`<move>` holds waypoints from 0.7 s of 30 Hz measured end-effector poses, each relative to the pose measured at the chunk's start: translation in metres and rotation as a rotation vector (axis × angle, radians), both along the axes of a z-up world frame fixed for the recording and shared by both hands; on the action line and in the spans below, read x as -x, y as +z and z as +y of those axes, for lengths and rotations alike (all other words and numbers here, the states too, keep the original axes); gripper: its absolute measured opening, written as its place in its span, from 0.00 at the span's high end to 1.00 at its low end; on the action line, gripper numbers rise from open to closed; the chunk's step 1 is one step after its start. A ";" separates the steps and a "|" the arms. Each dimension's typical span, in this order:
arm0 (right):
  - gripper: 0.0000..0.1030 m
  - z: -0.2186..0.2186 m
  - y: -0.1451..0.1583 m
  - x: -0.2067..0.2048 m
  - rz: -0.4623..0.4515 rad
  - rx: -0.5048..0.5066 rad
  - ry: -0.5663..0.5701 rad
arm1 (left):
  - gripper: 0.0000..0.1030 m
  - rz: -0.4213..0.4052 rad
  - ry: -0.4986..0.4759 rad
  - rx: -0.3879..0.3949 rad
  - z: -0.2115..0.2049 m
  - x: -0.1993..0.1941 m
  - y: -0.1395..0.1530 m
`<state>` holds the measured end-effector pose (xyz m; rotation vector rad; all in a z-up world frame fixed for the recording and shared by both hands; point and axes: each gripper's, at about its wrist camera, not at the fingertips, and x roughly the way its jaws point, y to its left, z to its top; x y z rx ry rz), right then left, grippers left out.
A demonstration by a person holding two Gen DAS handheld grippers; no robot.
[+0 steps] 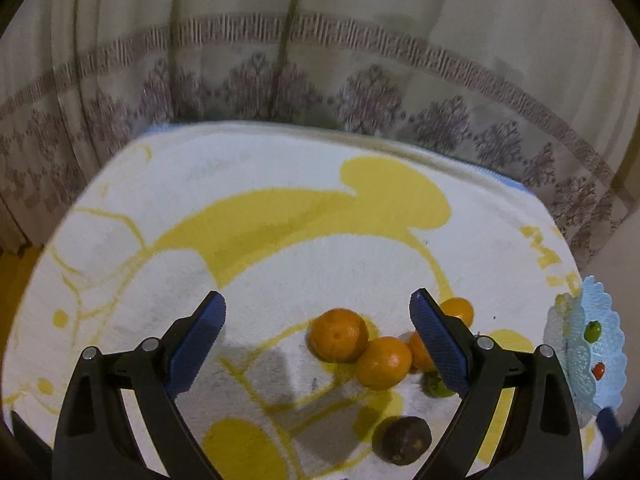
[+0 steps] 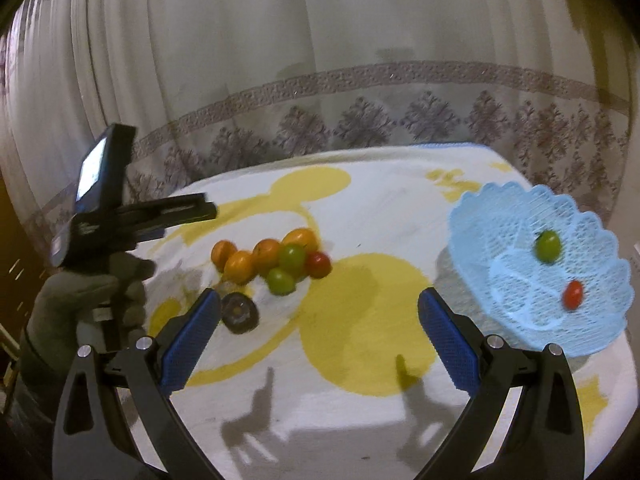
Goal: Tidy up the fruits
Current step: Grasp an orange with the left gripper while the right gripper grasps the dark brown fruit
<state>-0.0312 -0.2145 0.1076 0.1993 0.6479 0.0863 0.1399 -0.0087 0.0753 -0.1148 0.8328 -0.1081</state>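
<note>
Several oranges (image 2: 240, 266) lie in a cluster mid-table, with two green tomatoes (image 2: 291, 258) and a red tomato (image 2: 319, 264) beside them. A dark passion fruit (image 2: 239, 313) lies in front. A blue lace basket (image 2: 500, 216) at the right holds a green tomato (image 2: 548, 245) and a red tomato (image 2: 573, 294). My left gripper (image 1: 318, 308) is open and empty above the oranges (image 1: 339, 334), with the passion fruit (image 1: 402, 440) below. My right gripper (image 2: 319, 310) is open and empty, between cluster and basket. The left gripper's body (image 2: 120, 216) shows at the left.
The table is covered by a white towel with yellow shapes (image 2: 360, 320). A patterned curtain (image 2: 360, 112) hangs close behind the table. The basket shows at the right edge of the left wrist view (image 1: 604, 344).
</note>
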 end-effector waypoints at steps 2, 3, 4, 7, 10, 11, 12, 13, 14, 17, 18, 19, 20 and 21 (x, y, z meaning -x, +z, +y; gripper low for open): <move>0.03 0.006 -0.005 -0.005 0.018 0.008 0.011 | 0.10 0.050 0.018 0.011 -0.001 -0.009 -0.012; 0.03 0.009 -0.008 -0.008 0.028 0.013 0.017 | 0.10 0.067 0.021 0.019 -0.002 -0.012 -0.016; 0.03 0.012 -0.011 -0.010 0.036 0.016 0.022 | 0.10 0.085 0.024 0.026 -0.003 -0.014 -0.021; 0.03 0.017 -0.018 -0.016 0.056 0.024 0.031 | 0.14 0.113 0.025 0.028 -0.007 -0.019 -0.029; 0.03 0.021 -0.026 -0.021 0.076 0.024 0.034 | 0.24 0.129 0.026 0.023 -0.013 -0.023 -0.035; 0.03 0.022 -0.027 -0.021 0.080 0.025 0.034 | 0.30 0.138 0.022 0.025 -0.014 -0.024 -0.038; 0.03 0.023 -0.029 -0.023 0.086 0.028 0.034 | 0.32 0.145 0.019 0.024 -0.015 -0.024 -0.040; 0.03 0.023 -0.031 -0.025 0.091 0.030 0.034 | 0.37 0.152 0.017 0.023 -0.015 -0.024 -0.043; 0.03 0.024 -0.033 -0.026 0.096 0.031 0.035 | 0.38 0.161 0.016 0.029 -0.016 -0.024 -0.046; 0.03 0.026 -0.037 -0.030 0.108 0.035 0.037 | 0.43 0.154 0.018 0.045 -0.015 -0.022 -0.046; 0.03 0.027 -0.039 -0.033 0.114 0.038 0.037 | 0.45 0.149 0.011 0.051 -0.016 -0.020 -0.045; 0.03 0.028 -0.041 -0.035 0.118 0.039 0.038 | 0.49 0.146 0.008 0.055 -0.016 -0.019 -0.045; 0.03 0.028 -0.042 -0.036 0.121 0.040 0.040 | 0.53 0.139 0.001 0.064 -0.017 -0.017 -0.044; 0.03 0.030 -0.043 -0.039 0.125 0.041 0.043 | 0.55 0.137 -0.007 0.074 -0.017 -0.016 -0.044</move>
